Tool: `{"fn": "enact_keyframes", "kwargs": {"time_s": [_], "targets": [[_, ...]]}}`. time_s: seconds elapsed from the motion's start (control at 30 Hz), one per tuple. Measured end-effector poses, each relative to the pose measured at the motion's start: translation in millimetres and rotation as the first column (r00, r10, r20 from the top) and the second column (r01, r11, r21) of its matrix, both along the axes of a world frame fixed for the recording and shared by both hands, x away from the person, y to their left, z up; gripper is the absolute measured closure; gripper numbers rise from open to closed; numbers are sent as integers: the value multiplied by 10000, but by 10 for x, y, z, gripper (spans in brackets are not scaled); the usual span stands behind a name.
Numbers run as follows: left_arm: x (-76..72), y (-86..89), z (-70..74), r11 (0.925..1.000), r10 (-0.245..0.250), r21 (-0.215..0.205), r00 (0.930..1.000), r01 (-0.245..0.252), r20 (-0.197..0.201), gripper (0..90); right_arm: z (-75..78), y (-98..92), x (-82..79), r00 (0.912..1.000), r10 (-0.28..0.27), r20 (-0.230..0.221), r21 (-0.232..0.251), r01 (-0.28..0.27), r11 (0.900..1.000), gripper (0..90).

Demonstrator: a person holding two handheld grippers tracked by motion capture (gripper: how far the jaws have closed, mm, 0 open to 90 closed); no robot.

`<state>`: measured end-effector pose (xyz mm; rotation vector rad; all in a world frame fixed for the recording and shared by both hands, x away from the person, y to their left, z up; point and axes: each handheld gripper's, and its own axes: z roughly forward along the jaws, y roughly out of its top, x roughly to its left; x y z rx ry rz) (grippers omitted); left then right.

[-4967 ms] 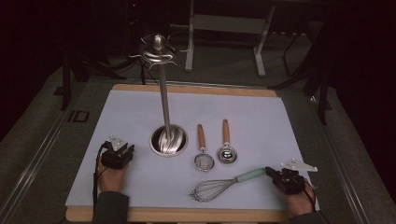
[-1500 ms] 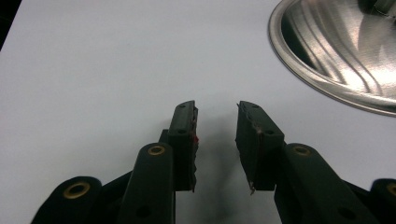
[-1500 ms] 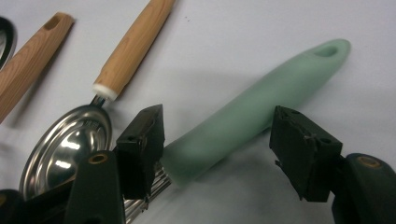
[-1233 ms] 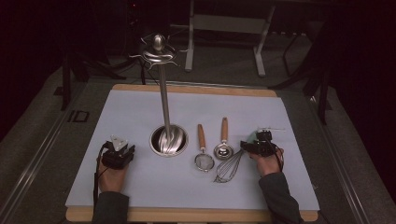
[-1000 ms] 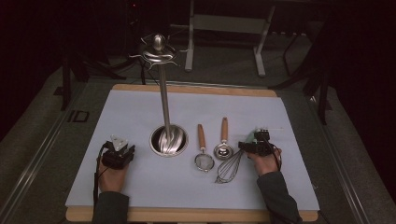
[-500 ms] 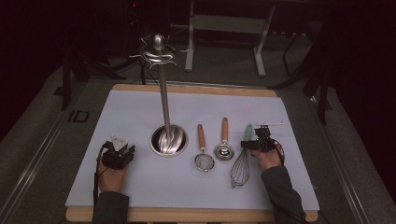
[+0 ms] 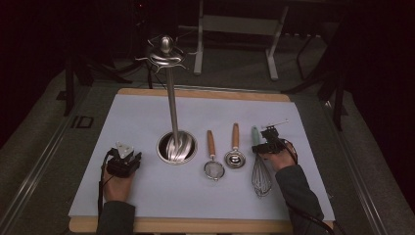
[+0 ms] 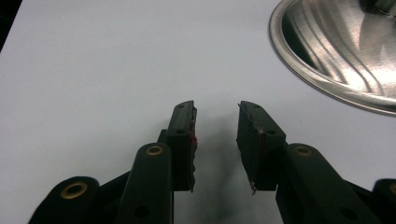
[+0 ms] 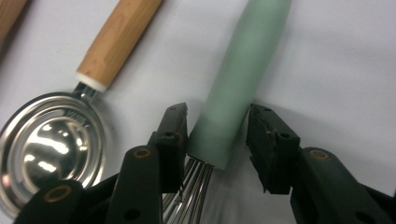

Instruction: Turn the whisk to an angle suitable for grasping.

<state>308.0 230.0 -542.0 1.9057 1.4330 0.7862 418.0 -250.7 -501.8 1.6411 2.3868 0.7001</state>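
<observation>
A whisk (image 7: 262, 177) with a pale green handle (image 9: 243, 70) lies on the white mat (image 7: 147, 117), handle pointing away from me. My right gripper (image 7: 262, 145) straddles the handle's lower end just above the wires. Its jaws have just been closing, and in the right gripper view (image 9: 219, 112) a thin gap still shows beside the right pad. My left gripper (image 7: 126, 157) rests on the mat at the front left, open and holding nothing (image 8: 217, 116), just short of the steel stand base (image 8: 336, 51).
A tall steel utensil stand (image 7: 171, 107) rises from a round base (image 7: 177, 147) mid-mat. A small strainer (image 7: 214, 169) and a measuring spoon (image 7: 235, 157), both with wooden handles, lie parallel left of the whisk. The spoon's bowl (image 9: 46, 149) is close to my right gripper.
The whisk has swung from a slant to lie parallel with the other utensils, and the right hand shifted slightly away with it. The left hand stayed still.
</observation>
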Motion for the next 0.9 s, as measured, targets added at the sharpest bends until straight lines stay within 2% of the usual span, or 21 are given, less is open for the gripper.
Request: {"fn": "enact_keyframes", "kwargs": {"time_s": [0.07,0.23,0.47,0.5,0.6,0.73,0.83,0.9], "targets": [[-1,1,1,10000,11,1,10000,-11,-3,671,-6,0,14,9990,231,-377,637,-207,9978,624],[0,-1,1,10000,12,15,10000,-12,-2,665,-47,20,53,9952,138,-971,1331,-8,9911,637],[0,-3,0,10000,5,43,10000,-5,-5,664,-32,88,81,9918,-117,-1269,942,238,9953,666],[0,-3,0,10000,16,30,10000,-16,4,664,-31,96,82,9900,-615,-1272,1070,753,9914,682],[0,1,1,10000,16,-2,10000,-16,-2,661,-31,102,65,9900,-835,-1133,1158,966,9886,693],[0,0,1,10000,-2,4,10000,2,-5,658,-3,116,34,9933,-686,-931,1155,792,9902,693],[-1,0,1,10000,5,11,10000,-5,-1,656,94,110,-7,9963,-678,-528,1361,744,9879,694],[-1,0,1,10000,12,8,10000,-12,2,655,123,110,-21,9968,-666,-443,1413,722,9873,694]]}}
